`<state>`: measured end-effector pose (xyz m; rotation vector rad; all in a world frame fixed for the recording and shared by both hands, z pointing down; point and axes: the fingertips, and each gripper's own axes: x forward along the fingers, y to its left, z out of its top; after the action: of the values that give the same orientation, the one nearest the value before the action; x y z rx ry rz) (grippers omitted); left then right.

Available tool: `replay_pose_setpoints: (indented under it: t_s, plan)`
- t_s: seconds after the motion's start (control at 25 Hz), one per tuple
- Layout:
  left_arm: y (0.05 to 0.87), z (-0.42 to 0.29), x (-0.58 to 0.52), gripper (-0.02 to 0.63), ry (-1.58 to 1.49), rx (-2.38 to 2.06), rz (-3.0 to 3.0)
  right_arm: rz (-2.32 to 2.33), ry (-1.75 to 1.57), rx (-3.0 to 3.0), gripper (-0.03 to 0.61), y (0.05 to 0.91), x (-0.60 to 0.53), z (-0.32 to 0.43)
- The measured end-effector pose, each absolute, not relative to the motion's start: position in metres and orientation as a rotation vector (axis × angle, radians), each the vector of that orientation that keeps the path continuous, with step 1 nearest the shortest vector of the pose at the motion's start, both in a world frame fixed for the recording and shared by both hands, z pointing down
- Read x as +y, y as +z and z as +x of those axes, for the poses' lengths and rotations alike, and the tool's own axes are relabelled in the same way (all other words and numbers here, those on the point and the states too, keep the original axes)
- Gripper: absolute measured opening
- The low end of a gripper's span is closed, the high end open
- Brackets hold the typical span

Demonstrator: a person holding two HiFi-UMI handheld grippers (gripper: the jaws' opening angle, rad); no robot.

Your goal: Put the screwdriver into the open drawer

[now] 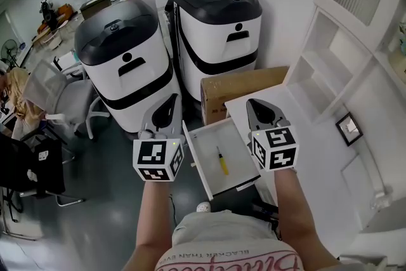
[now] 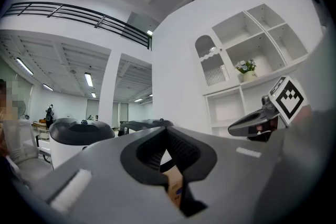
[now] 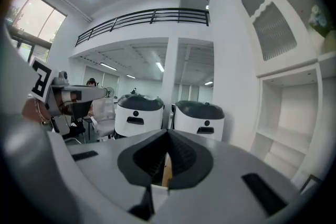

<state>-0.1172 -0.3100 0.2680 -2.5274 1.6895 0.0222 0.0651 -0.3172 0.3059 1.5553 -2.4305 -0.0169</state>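
Note:
A yellow-handled screwdriver (image 1: 222,160) lies inside the open white drawer (image 1: 204,148), below and between my two grippers. My left gripper (image 1: 173,100) is held up to the left of the drawer, jaws shut with nothing in them; in the left gripper view its tips (image 2: 167,128) meet. My right gripper (image 1: 254,103) is raised over the right side of the drawer, shut and empty, its tips (image 3: 168,134) closed in the right gripper view. Both point roughly level toward the far machines. Each gripper shows in the other's view: the right gripper (image 2: 234,125) and the left gripper (image 3: 100,91).
Two white-and-black machines (image 1: 127,60) (image 1: 219,22) stand beyond the drawer, with a cardboard box (image 1: 241,89) in front of them. A white desk top (image 1: 311,162) and a shelf unit (image 1: 336,54) are on the right, with a small picture frame (image 1: 349,128). A grey chair (image 1: 60,98) stands at left.

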Motion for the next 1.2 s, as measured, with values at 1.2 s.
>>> replay_pose_setpoints:
  t_s: [1.2]
  plan:
    - [0.214, -0.121, -0.286, 0.011, 0.143, 1.62, -2.419, 1.786, -0.427, -2.535, 0.006, 0.191, -0.266, 0.094]
